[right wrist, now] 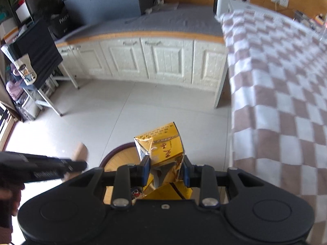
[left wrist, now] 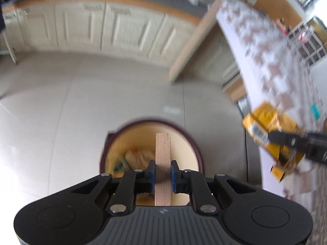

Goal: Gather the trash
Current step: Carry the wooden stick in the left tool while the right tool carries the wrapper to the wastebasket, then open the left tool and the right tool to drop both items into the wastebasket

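Observation:
My left gripper (left wrist: 162, 176) is shut on a flat strip of brown cardboard (left wrist: 162, 153), held on edge right above the open round bin (left wrist: 196, 149), which has a dark red rim and a cream inside. Crumpled wrappers (left wrist: 134, 157) lie at the bin's bottom. My right gripper (right wrist: 166, 172) is shut on a crushed yellow carton (right wrist: 163, 145) and hangs over the bin's rim (right wrist: 114, 151). In the left wrist view the carton (left wrist: 263, 126) and the right gripper (left wrist: 271, 137) show at the right. The left gripper (right wrist: 81, 165) and the cardboard (right wrist: 80, 152) appear at the left of the right wrist view.
A table under a brown-and-white checked cloth (right wrist: 286, 94) stands close to the right of the bin. Cream cabinets (right wrist: 159, 59) with a grey top line the far wall. A white appliance (right wrist: 231, 2) sits at the corner. A folding rack with clutter (right wrist: 34, 65) stands at the left, on a pale tile floor (left wrist: 61, 106).

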Demonstrator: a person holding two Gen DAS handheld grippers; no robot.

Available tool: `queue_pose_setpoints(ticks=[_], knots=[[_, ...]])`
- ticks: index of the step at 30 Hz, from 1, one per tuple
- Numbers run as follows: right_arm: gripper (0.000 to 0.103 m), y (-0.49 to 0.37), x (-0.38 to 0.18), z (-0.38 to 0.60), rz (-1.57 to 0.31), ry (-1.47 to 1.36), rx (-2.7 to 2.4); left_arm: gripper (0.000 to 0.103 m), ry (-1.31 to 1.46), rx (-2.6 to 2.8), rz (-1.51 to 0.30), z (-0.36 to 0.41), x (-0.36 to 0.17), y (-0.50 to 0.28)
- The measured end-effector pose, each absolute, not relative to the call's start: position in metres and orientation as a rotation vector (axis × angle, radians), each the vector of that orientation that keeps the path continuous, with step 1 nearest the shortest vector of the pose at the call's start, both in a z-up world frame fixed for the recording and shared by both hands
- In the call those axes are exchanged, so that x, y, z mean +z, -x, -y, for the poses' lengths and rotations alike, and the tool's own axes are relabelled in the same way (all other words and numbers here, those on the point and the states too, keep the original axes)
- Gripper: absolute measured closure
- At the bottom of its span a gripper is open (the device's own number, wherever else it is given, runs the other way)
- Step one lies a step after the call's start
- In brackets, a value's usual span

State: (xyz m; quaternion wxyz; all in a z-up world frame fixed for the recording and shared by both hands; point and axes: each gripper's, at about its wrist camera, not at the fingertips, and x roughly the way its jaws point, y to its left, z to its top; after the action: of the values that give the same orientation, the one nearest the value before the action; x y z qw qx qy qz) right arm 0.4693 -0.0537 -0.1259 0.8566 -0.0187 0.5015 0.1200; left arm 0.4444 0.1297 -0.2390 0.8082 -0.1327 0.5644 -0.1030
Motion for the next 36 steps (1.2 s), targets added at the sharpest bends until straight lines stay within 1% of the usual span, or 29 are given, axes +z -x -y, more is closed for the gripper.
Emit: queue_pose_setpoints(ticks=[8,16,18,19,20,22,27,32,36], knots=[[0.071,-0.504,-0.187,0.040,-1.199,0.040,0.287,0.087,0.301,-0.293,-1.391,-0.113,-0.322,-0.463],[0.071,-0.526,-0.233,0.035,-1.303,0.023,0.303,0.087,0.275,-0.425,-1.584,-0.088,-0.395,-0.478],[0.071,-0.530,-0.244,0.035,-1.326,0.012,0.302,0.086,0.274,-0.447,-1.625,-0.082,-0.407,-0.477],[0.071,-0.531,-0.249,0.036,-1.341,0.006,0.300,0.081,0.278,-0.447,-1.632,-0.077,-0.412,-0.476],[0.071,-0.531,-0.254,0.037,-1.356,-0.001,0.299,0.070,0.289,-0.443,-1.636,-0.076,-0.415,-0.475],[0.071,-0.532,-0.263,0.038,-1.384,-0.014,0.303,0.060,0.311,-0.429,-1.638,-0.075,-0.420,-0.474],[0.070,-0.534,-0.283,0.037,-1.444,-0.046,0.308,0.059,0.311,-0.385,-1.633,-0.077,-0.425,-0.468],[0.070,-0.538,-0.303,0.037,-1.494,-0.082,0.311,0.056,0.301,-0.343,-1.609,-0.089,-0.419,-0.463],[0.070,-0.539,-0.319,0.030,-1.524,-0.096,0.330,0.056,0.295,-0.312,-1.598,-0.097,-0.411,-0.463]])
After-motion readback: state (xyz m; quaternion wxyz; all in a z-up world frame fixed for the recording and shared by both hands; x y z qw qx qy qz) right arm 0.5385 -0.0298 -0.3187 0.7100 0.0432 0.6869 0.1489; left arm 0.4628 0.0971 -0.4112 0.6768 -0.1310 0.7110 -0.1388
